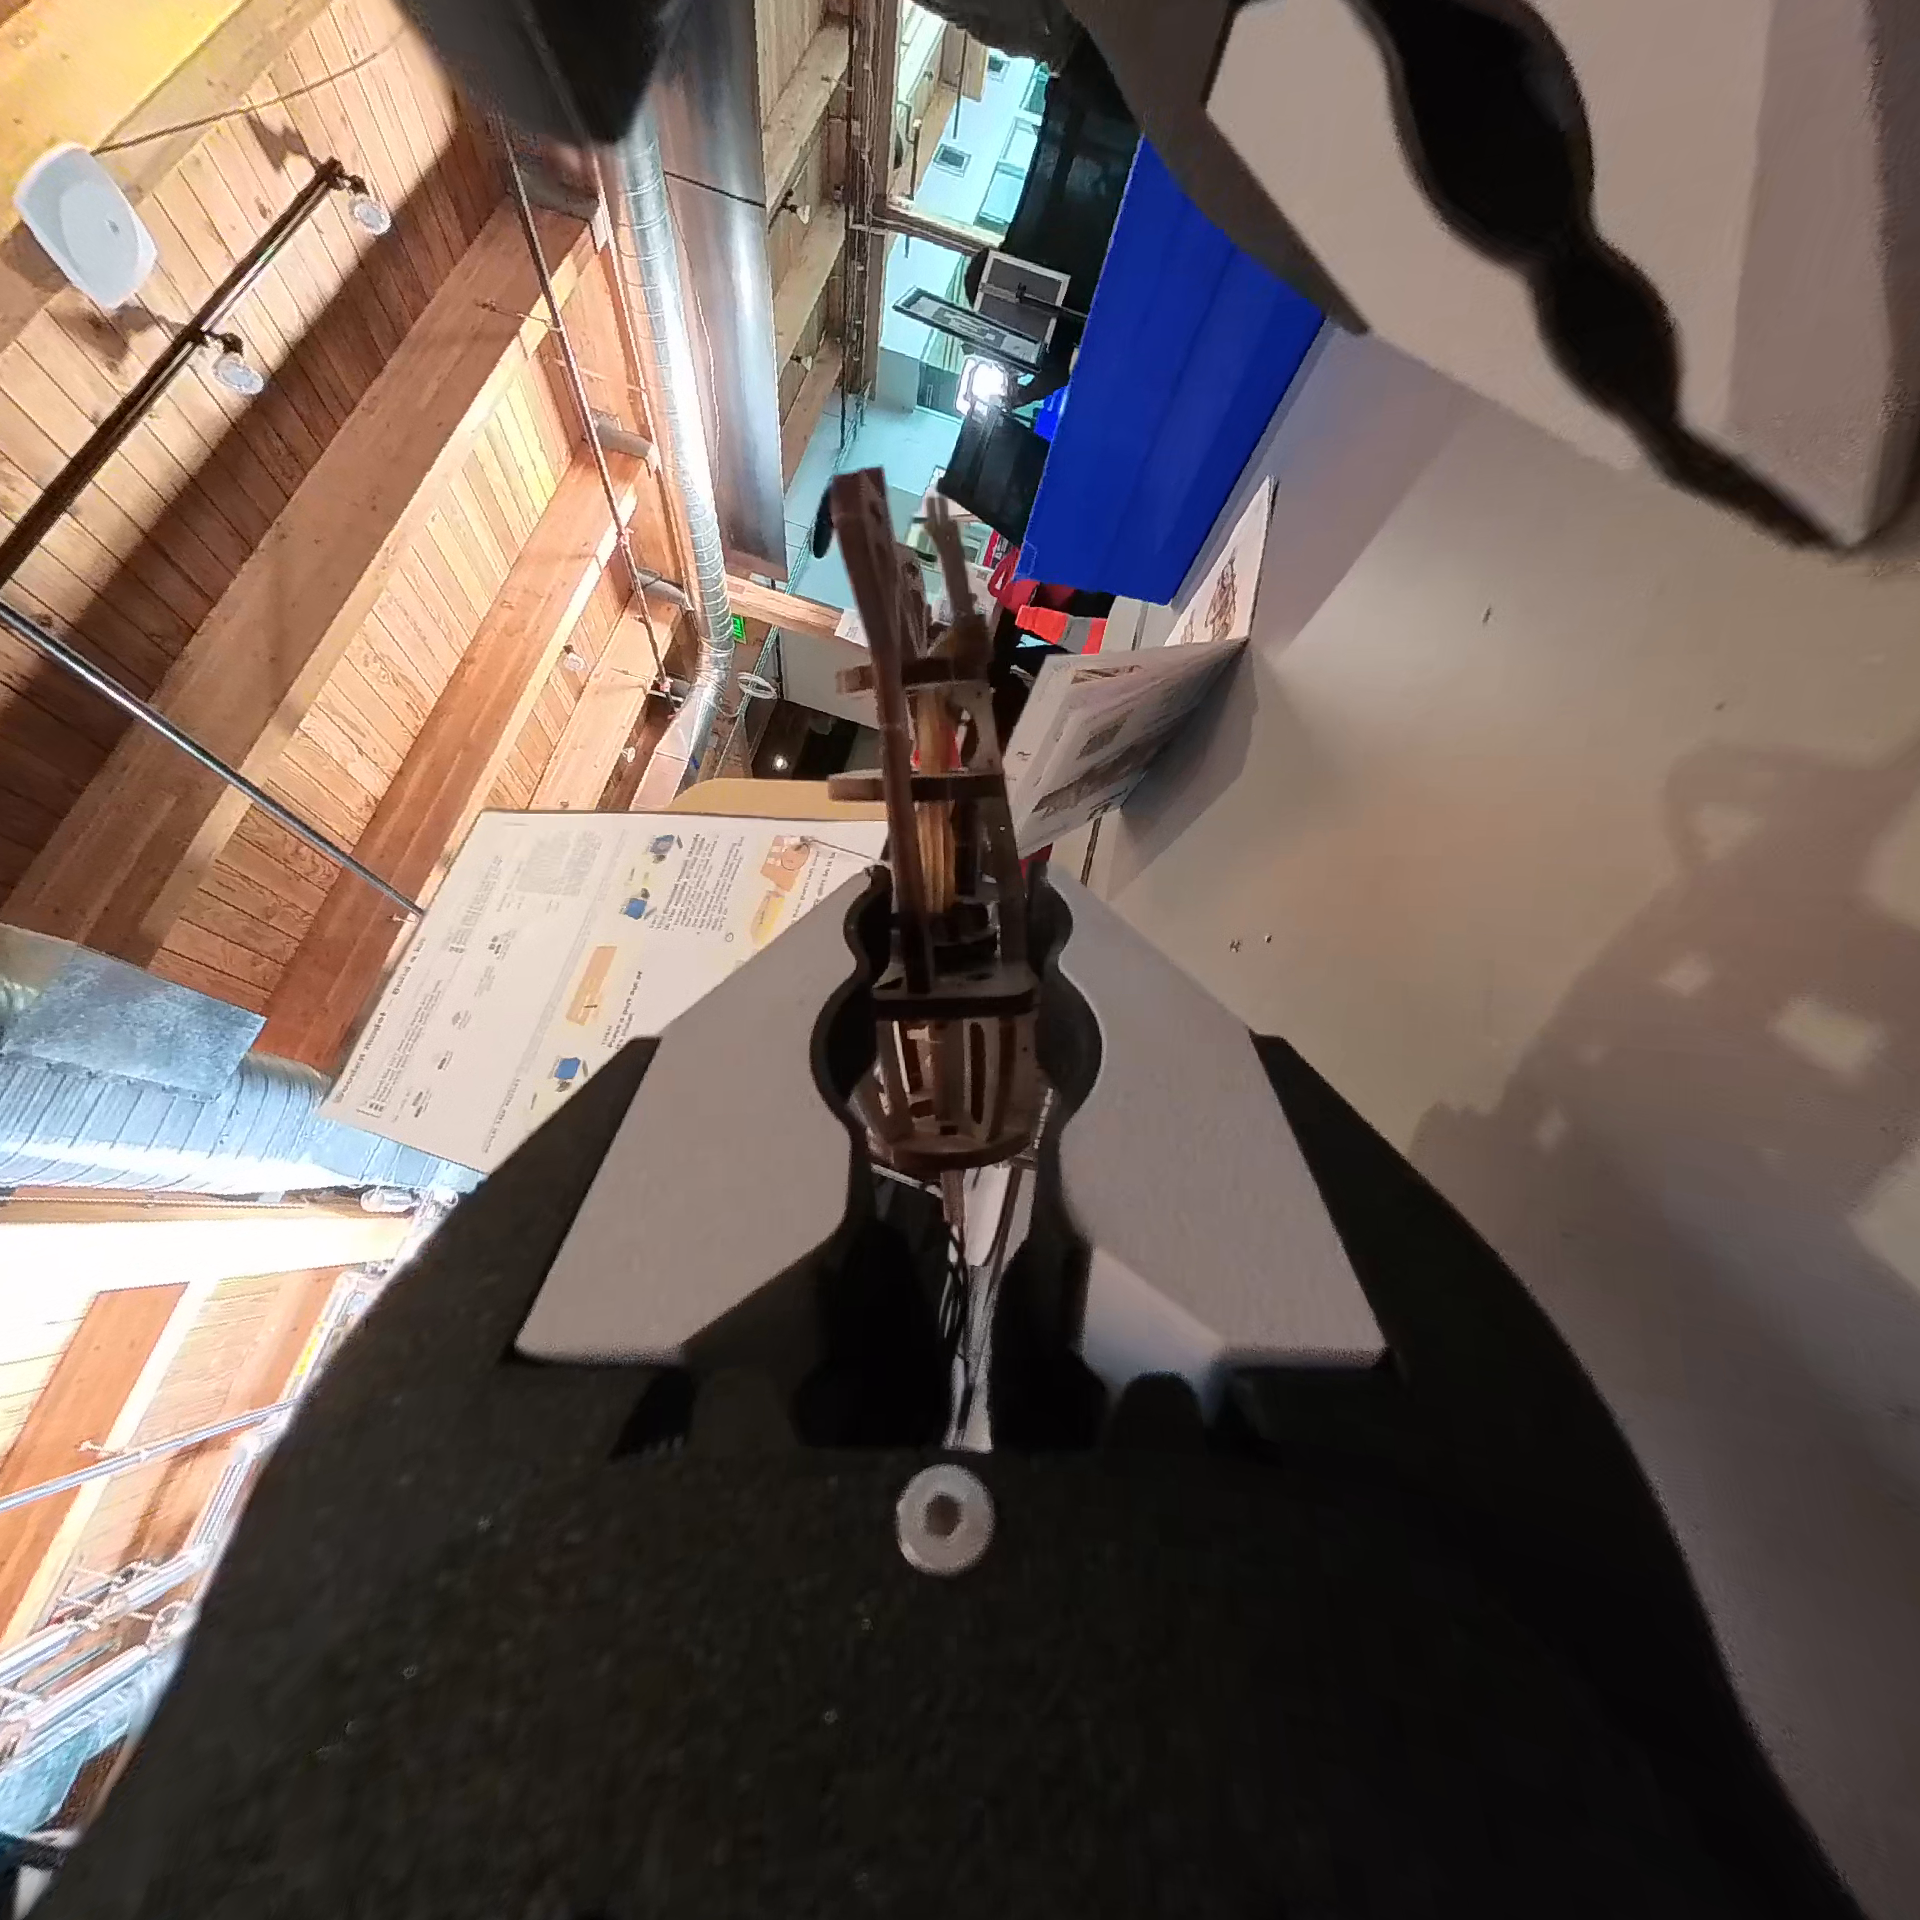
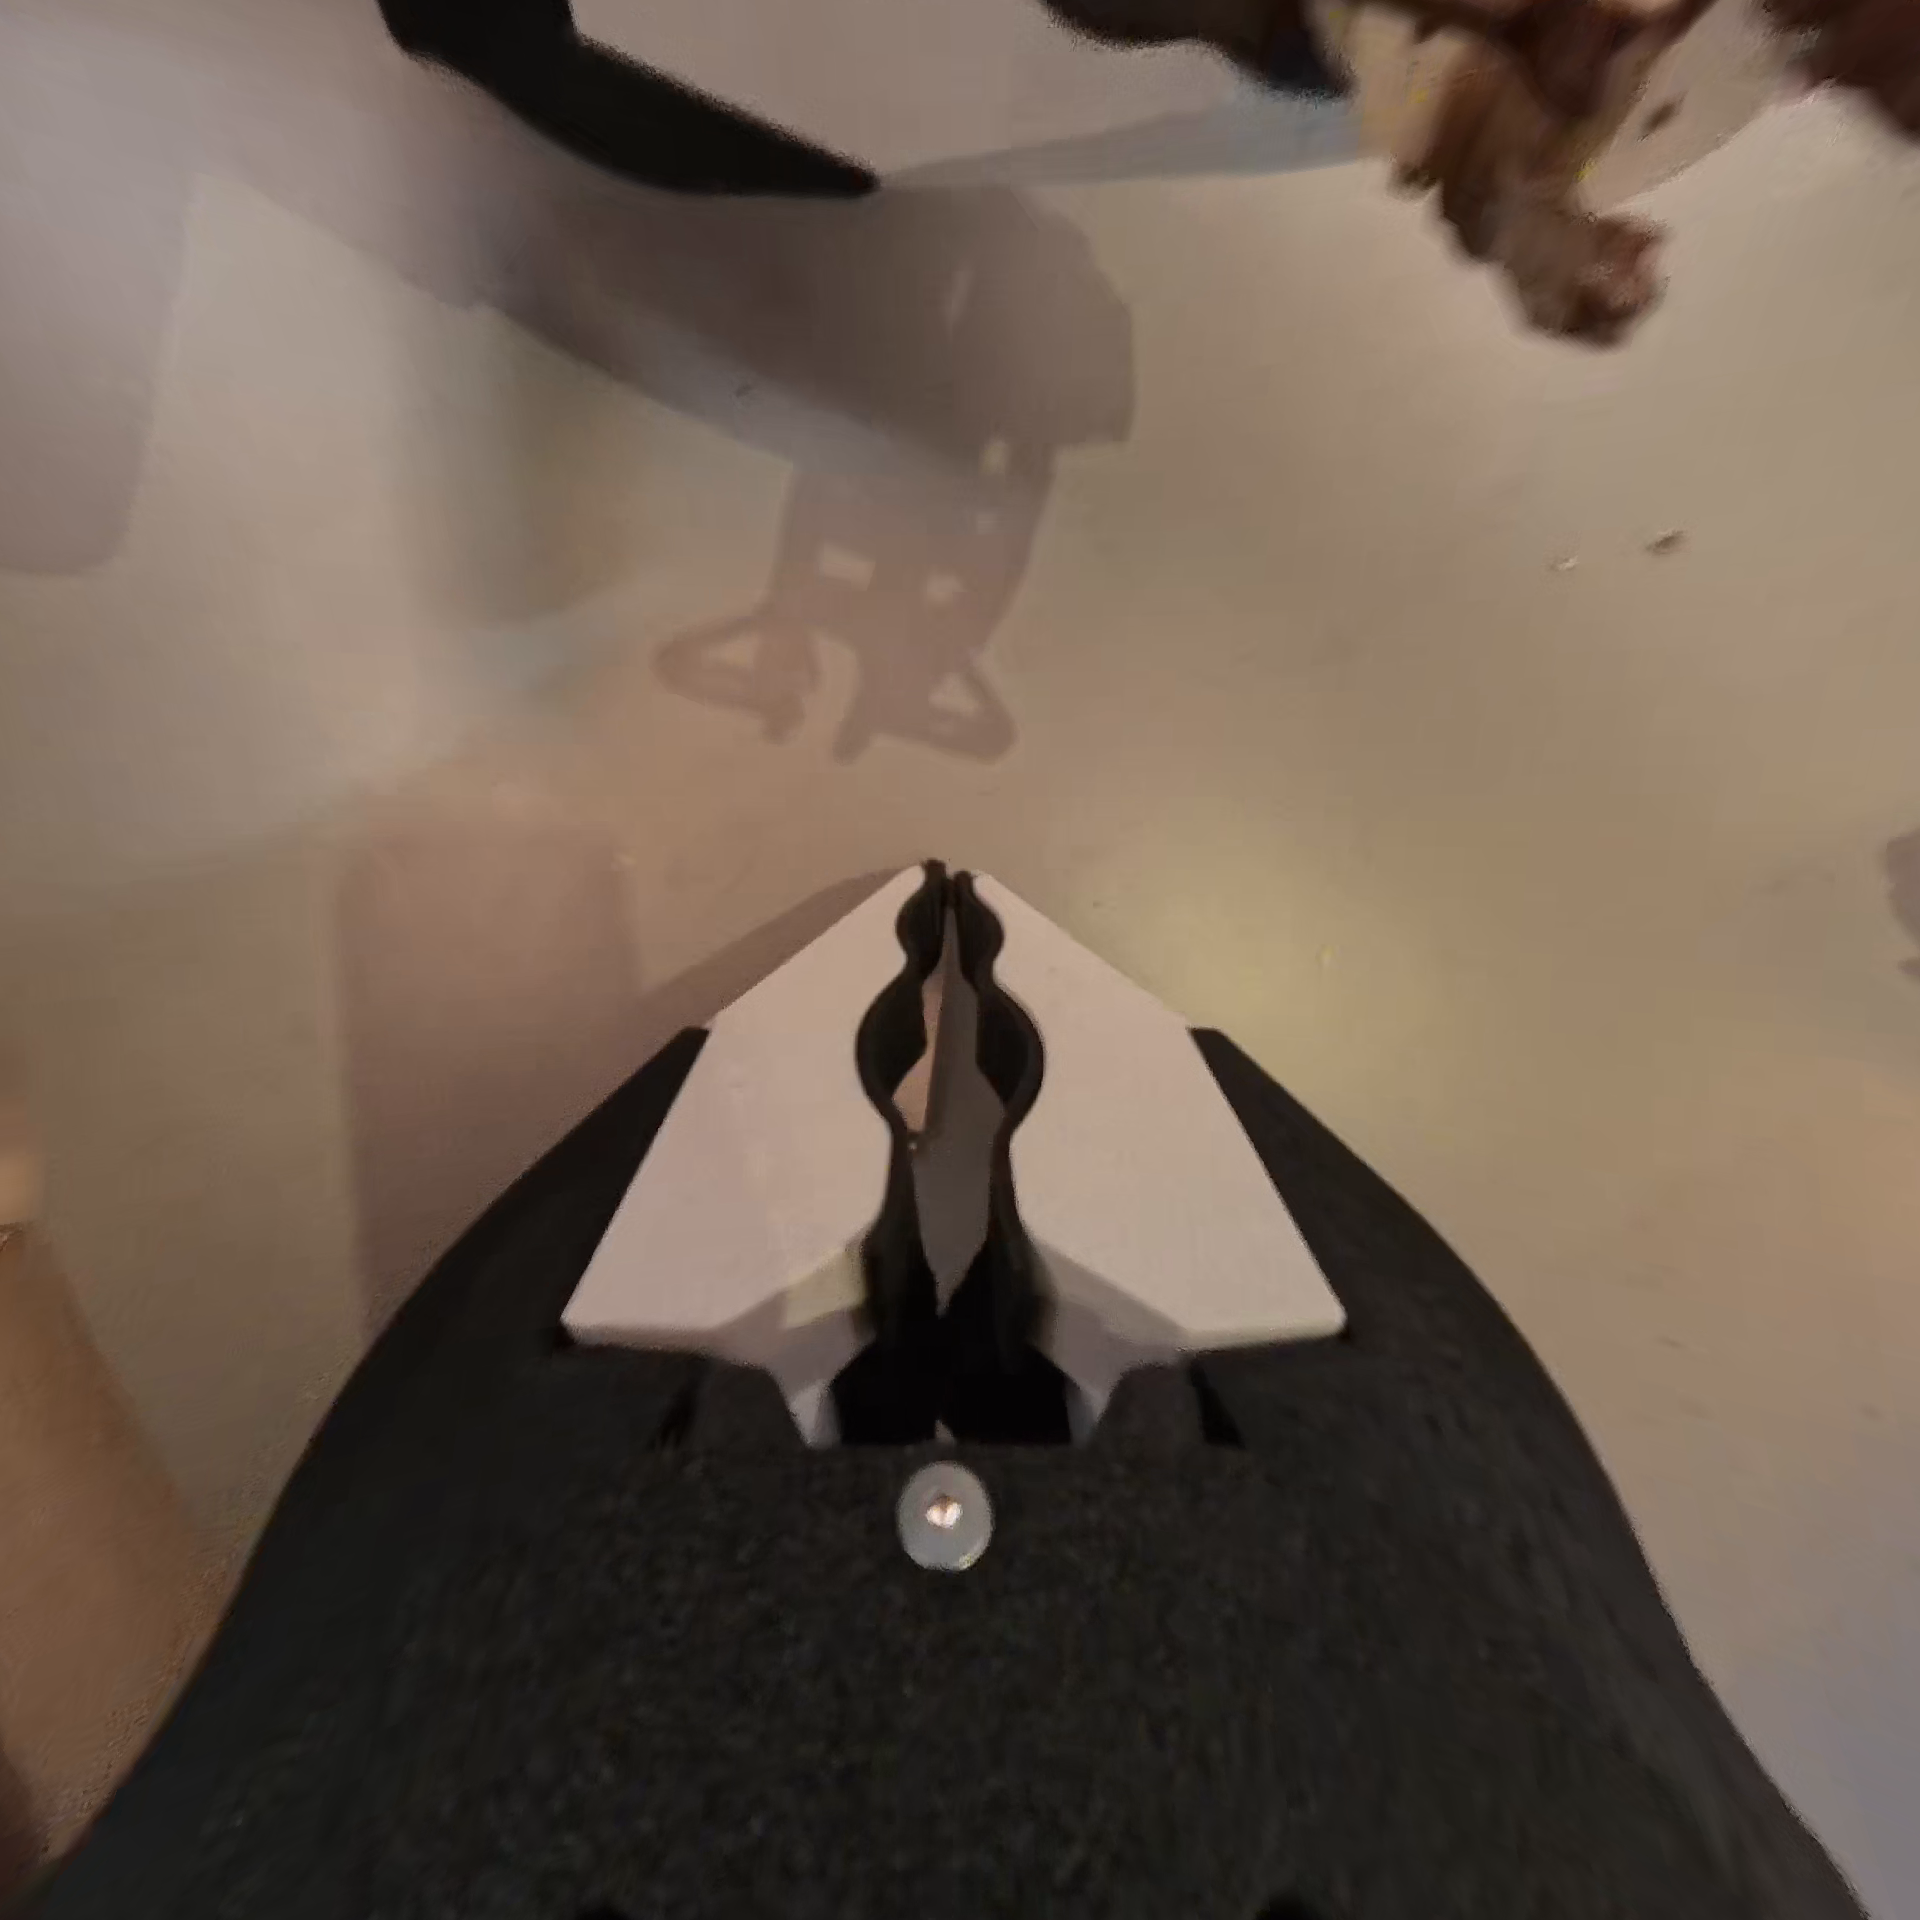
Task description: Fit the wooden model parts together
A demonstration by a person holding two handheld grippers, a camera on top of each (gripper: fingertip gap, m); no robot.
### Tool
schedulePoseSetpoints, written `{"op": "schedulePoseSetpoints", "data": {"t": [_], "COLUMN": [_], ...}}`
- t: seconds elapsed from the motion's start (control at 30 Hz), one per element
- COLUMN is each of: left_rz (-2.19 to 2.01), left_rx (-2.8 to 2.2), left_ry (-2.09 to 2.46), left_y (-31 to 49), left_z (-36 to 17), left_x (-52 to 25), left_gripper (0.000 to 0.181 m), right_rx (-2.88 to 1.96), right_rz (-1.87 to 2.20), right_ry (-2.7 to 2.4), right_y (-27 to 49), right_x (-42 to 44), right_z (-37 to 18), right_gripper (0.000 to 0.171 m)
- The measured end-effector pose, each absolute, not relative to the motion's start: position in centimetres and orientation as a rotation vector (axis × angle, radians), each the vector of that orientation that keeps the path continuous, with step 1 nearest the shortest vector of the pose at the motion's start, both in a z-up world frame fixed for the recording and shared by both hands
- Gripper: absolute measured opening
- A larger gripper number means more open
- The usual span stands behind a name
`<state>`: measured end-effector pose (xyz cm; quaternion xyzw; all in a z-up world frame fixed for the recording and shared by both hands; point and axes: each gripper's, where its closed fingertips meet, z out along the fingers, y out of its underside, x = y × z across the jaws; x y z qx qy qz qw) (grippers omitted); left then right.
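Left gripper (image 1: 951,997): jaws closed around the wooden model (image 1: 935,852), a partly built slatted frame clamped at its rounded base, raised off the grey table (image 1: 1507,831), long spine pointing away toward the instruction sheets (image 1: 623,935). Right gripper (image 2: 935,873): jaws pressed together, tips touching, nothing between them, hovering above the table beside the model's shadow (image 2: 883,603). Step in hand, by the look of it: steadying the assembly between parts. Next, probably: opening the right jaws, fetching a loose piece; none seen here.
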<state>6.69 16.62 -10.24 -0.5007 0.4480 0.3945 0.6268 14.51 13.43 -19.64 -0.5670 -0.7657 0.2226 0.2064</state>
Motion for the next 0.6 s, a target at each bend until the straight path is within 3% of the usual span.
{"op": "schedulePoseSetpoints", "data": {"t": [0.17,0.27,0.43,0.6], "left_rz": [0.901,0.935,0.962,1.023], "left_rx": [-1.16,-1.145,-1.145,-1.102], "left_ry": [0.908,0.835,0.783,0.8], "left_y": [16.3,16.0,15.8,15.7], "left_z": [-8.5,-7.3,-6.7,-6.6], "left_x": [6.3,6.0,6.6,7.4], "left_gripper": [0.022,0.022,0.022,0.022], "right_rx": [-1.568,-1.331,-1.095,-1.087], "right_rz": [1.186,1.99,2.428,2.491], "right_ry": [-1.318,-0.57,0.407,0.447], "right_y": [18.3,19.9,23.0,20.5], "right_x": [12.3,14.0,14.5,11.3], "right_z": [-10.0,-2.5,-5.6,-4.4], "right_gripper": [0.001,0.0,0.0,0.001]}}
